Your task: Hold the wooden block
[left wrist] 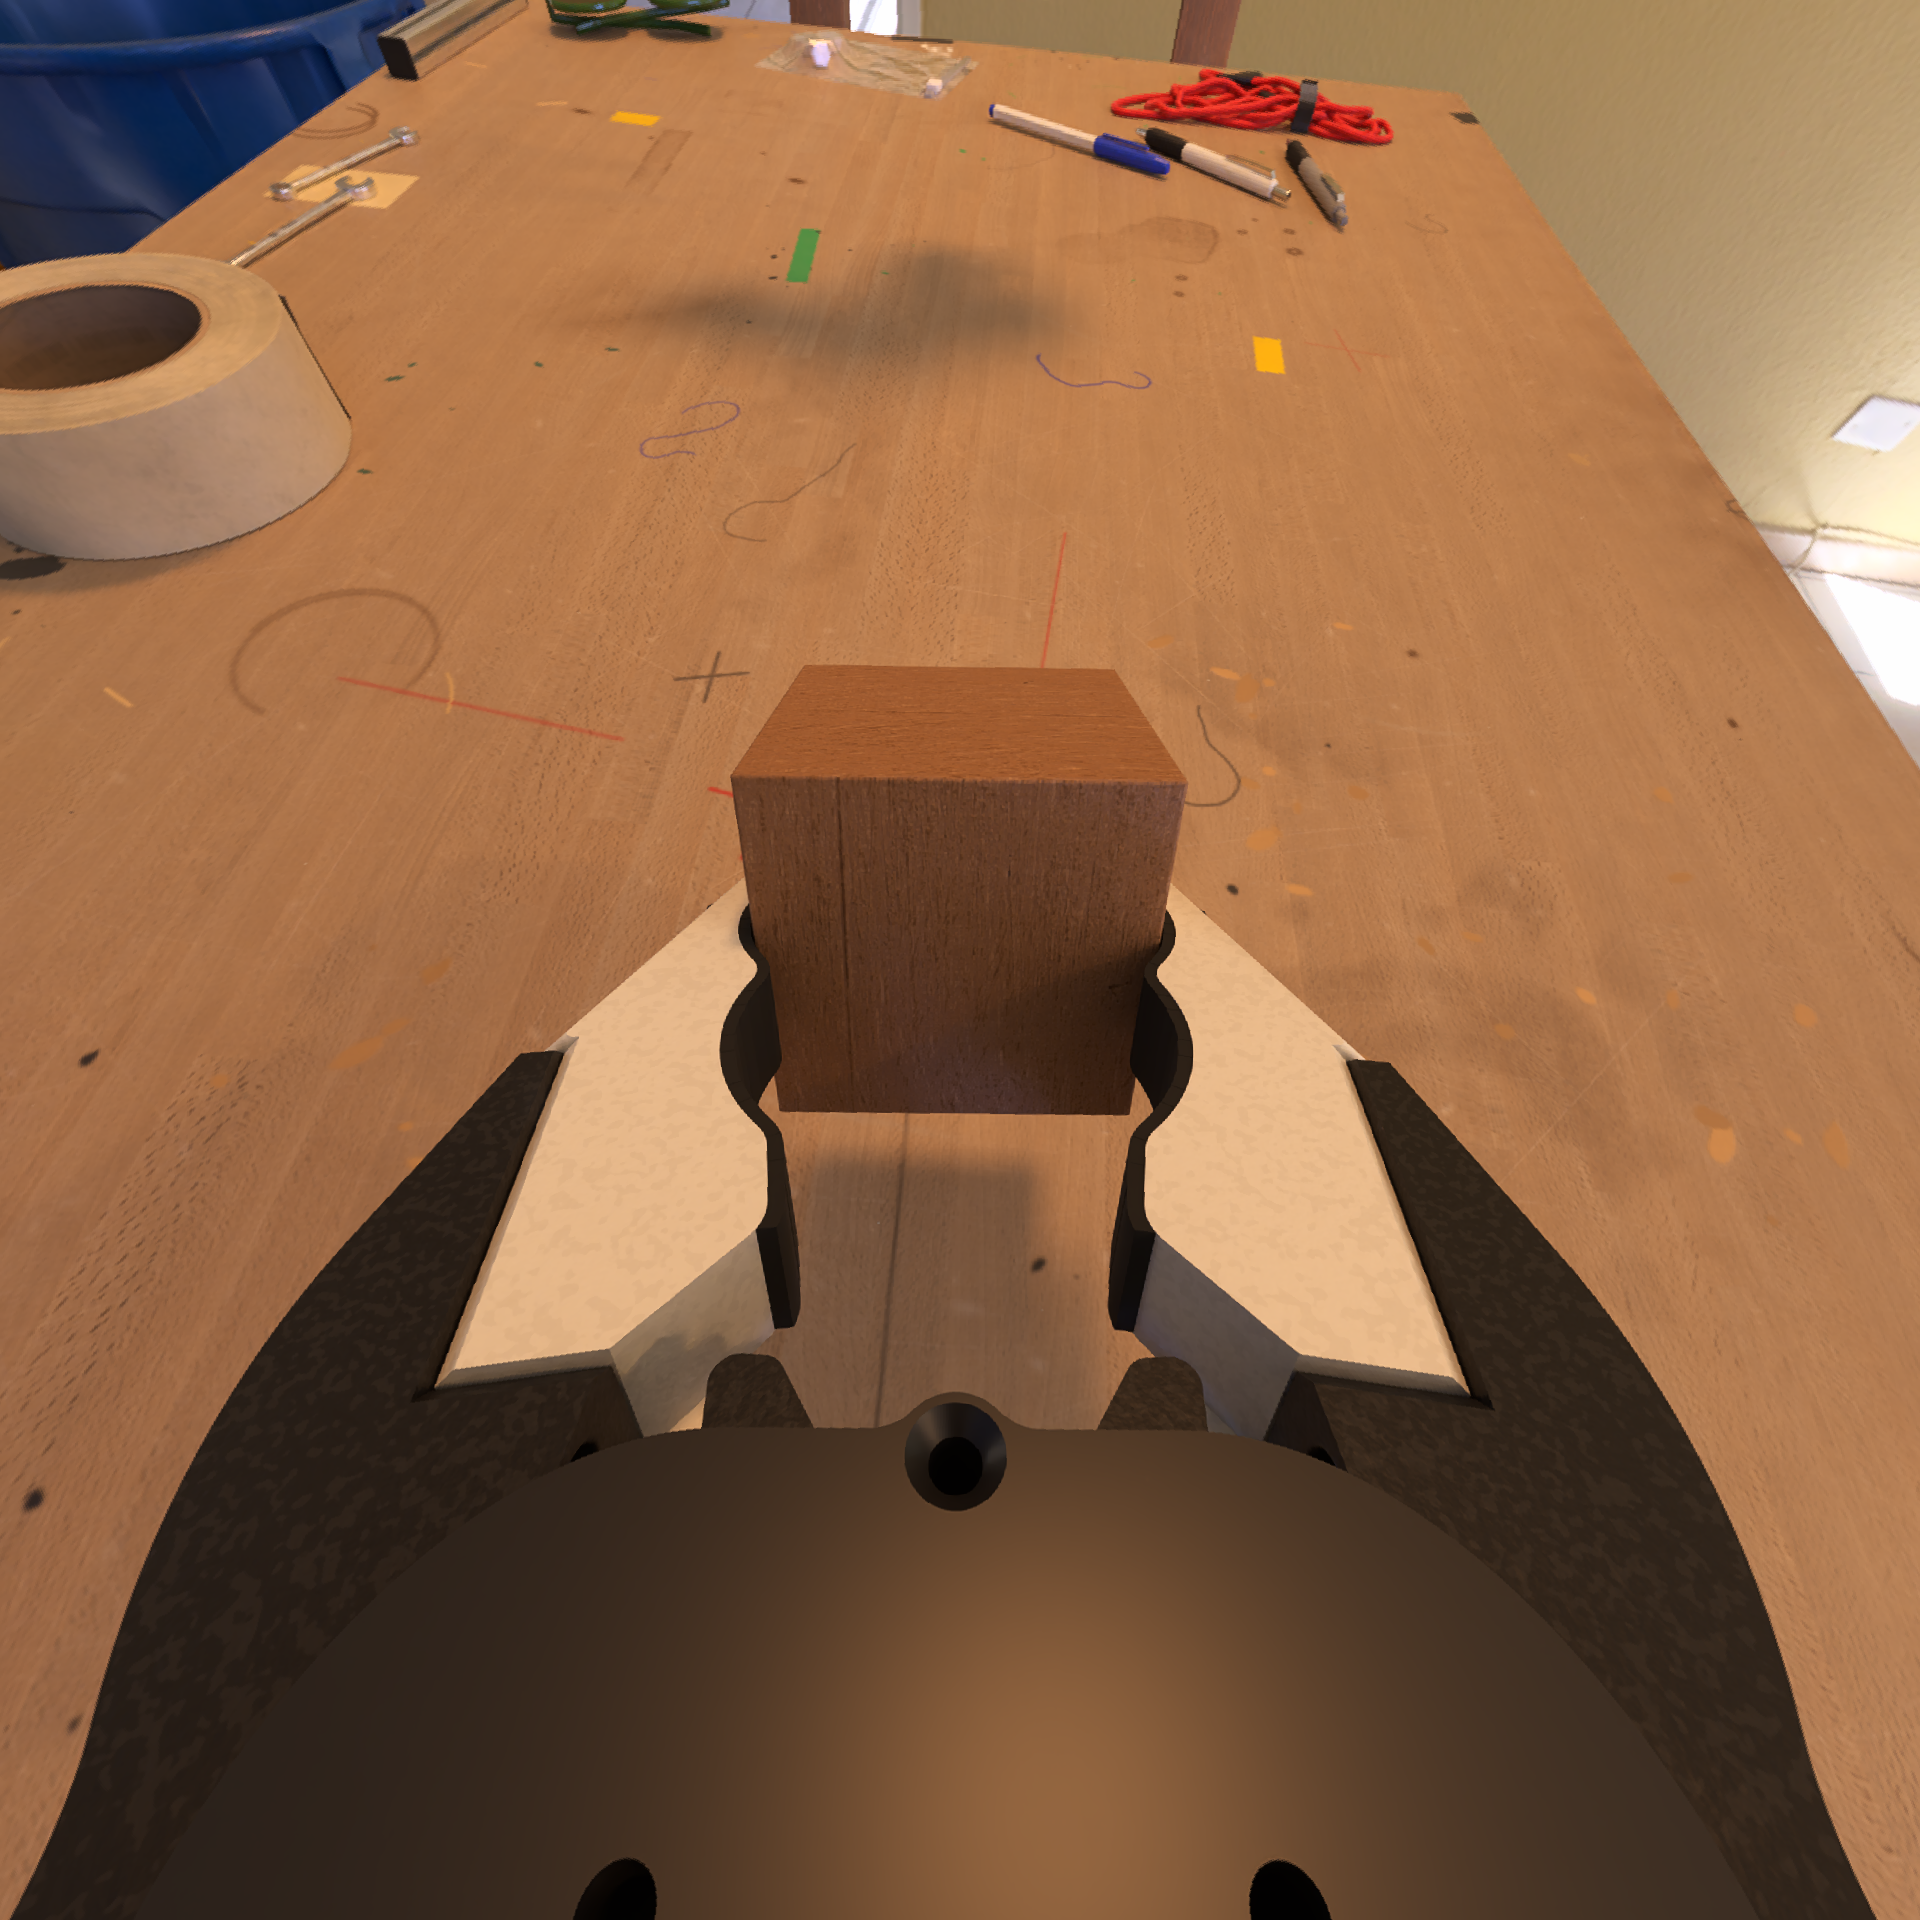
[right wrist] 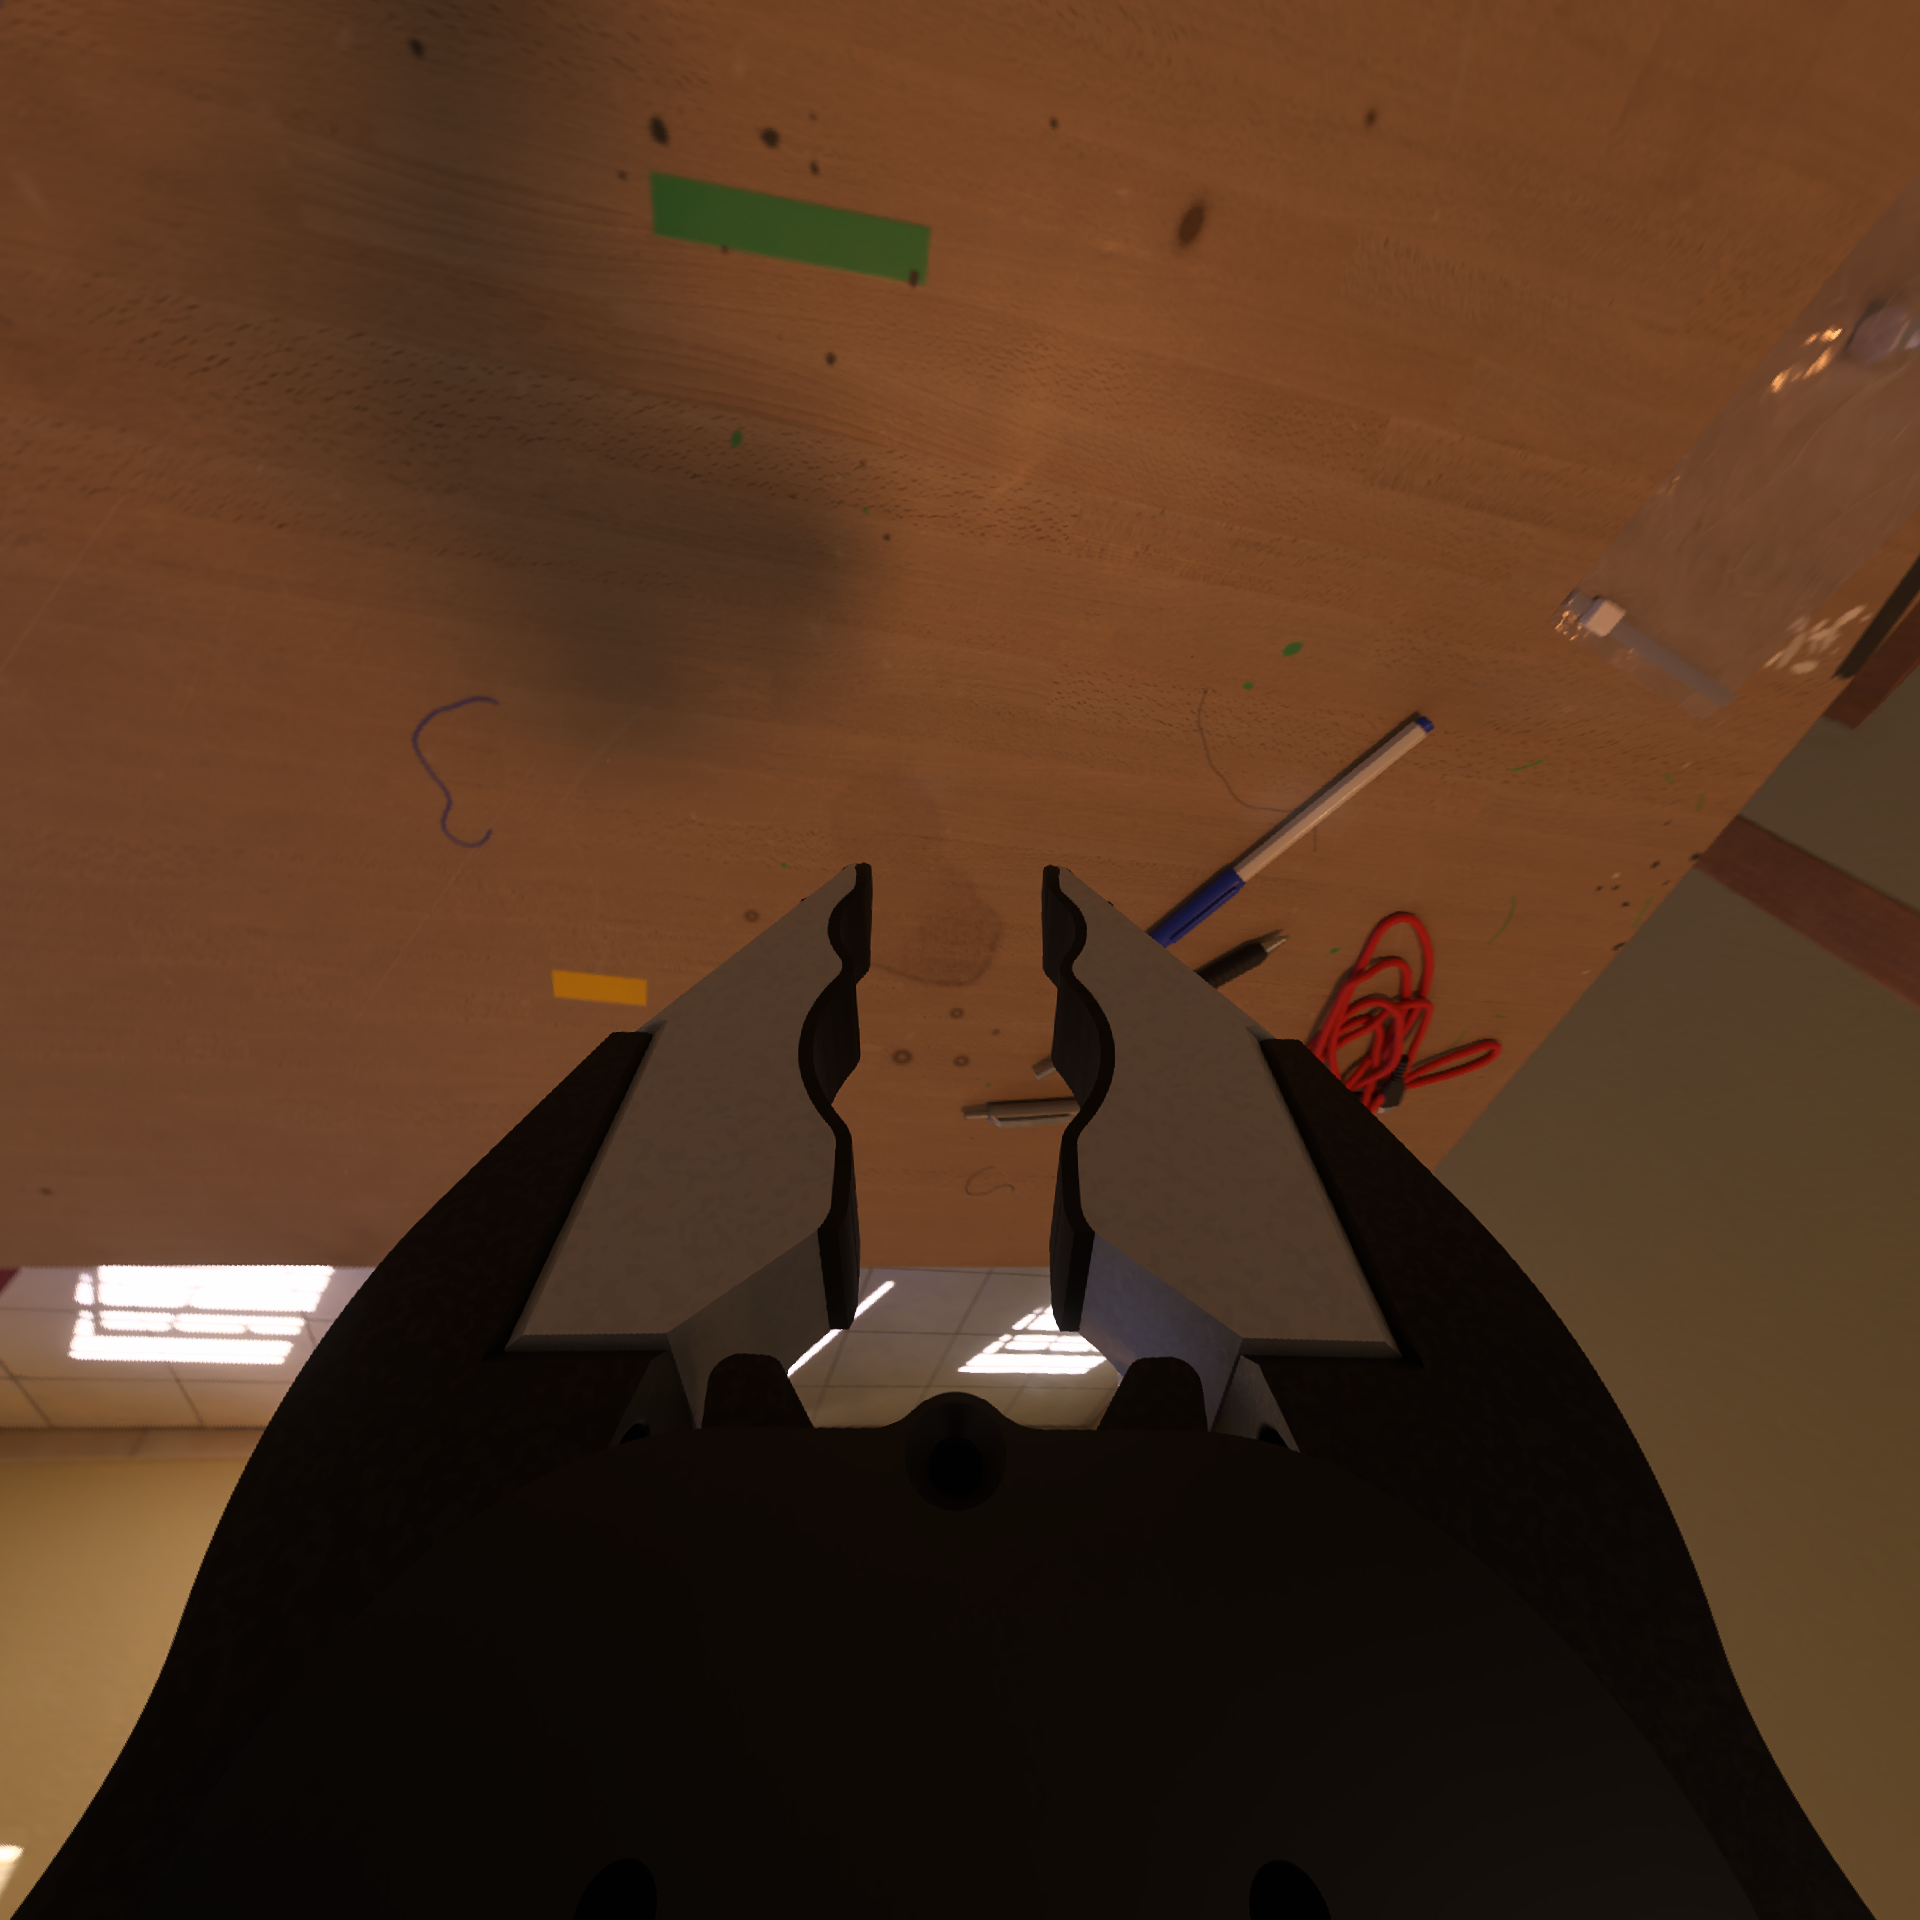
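The wooden block (left wrist: 966,831) is a brown cube in the middle of the left wrist view. My left gripper (left wrist: 958,920) is shut on it, with one dark pad on each side face. The block hangs a little above the wooden table (left wrist: 1507,727), and its shadow lies on the table beneath it. My right gripper (right wrist: 956,883) is open and empty. It hovers above the table (right wrist: 312,416) and points down at it. The block does not show in the right wrist view.
A roll of masking tape (left wrist: 135,416) lies at the left, with wrenches (left wrist: 332,187) and a blue bin (left wrist: 156,104) behind it. Markers (left wrist: 1081,140), a red rope (left wrist: 1247,109) and a plastic bag (left wrist: 862,62) lie at the far end. The table's right edge (left wrist: 1704,457) runs close by.
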You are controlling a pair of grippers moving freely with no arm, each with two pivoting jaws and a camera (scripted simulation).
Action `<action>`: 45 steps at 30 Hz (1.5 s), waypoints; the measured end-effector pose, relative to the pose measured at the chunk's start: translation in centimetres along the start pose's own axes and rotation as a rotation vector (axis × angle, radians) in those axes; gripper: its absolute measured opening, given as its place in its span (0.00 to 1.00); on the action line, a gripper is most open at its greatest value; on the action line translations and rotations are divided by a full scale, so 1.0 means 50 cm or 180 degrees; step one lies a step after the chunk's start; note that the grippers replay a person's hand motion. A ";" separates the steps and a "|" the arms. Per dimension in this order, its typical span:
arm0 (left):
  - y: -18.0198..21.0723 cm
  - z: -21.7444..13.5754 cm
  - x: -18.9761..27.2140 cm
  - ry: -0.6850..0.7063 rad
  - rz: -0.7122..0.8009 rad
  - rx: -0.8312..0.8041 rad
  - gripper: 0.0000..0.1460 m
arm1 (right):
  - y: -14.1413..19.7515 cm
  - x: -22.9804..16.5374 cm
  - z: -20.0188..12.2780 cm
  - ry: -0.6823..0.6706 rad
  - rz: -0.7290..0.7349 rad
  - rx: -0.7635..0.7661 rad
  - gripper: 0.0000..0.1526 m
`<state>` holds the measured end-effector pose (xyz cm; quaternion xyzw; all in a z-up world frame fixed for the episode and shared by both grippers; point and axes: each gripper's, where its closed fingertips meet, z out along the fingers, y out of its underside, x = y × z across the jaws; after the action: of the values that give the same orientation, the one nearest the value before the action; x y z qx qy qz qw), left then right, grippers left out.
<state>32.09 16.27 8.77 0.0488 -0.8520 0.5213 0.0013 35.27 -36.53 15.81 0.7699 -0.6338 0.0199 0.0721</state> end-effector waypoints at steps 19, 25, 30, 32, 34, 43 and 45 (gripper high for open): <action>0.000 0.001 0.011 0.0097 0.0034 0.0027 0.46 | -0.056 -0.025 0.214 -0.0198 0.0282 0.0189 0.22; 0.000 0.001 0.010 0.0091 0.0032 0.0020 0.46 | -0.059 -0.020 0.245 -0.0222 0.0316 0.0188 0.22; 0.002 0.002 0.009 0.0086 0.0023 0.0005 0.46 | -0.060 -0.022 0.262 -0.0228 0.0311 0.0136 0.22; 0.002 0.002 0.009 0.0090 0.0022 0.0003 0.46 | -0.062 -0.022 0.265 -0.0221 0.0315 0.0143 0.22; 0.003 0.002 0.009 0.0095 0.0021 0.0004 0.46 | -0.064 -0.022 0.267 -0.0221 0.0336 0.0153 0.22; 0.004 0.001 0.009 0.0096 0.0015 0.0012 0.46 | -0.063 -0.024 0.257 -0.0222 0.0417 0.0158 0.44; 0.004 0.002 0.009 0.0093 0.0017 0.0008 0.46 | -0.066 -0.026 0.240 -0.0233 0.0432 0.0235 0.48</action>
<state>31.64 16.26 8.58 0.0389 -0.8513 0.5230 0.0124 37.54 -36.28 3.51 0.7275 -0.6855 0.0200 0.0189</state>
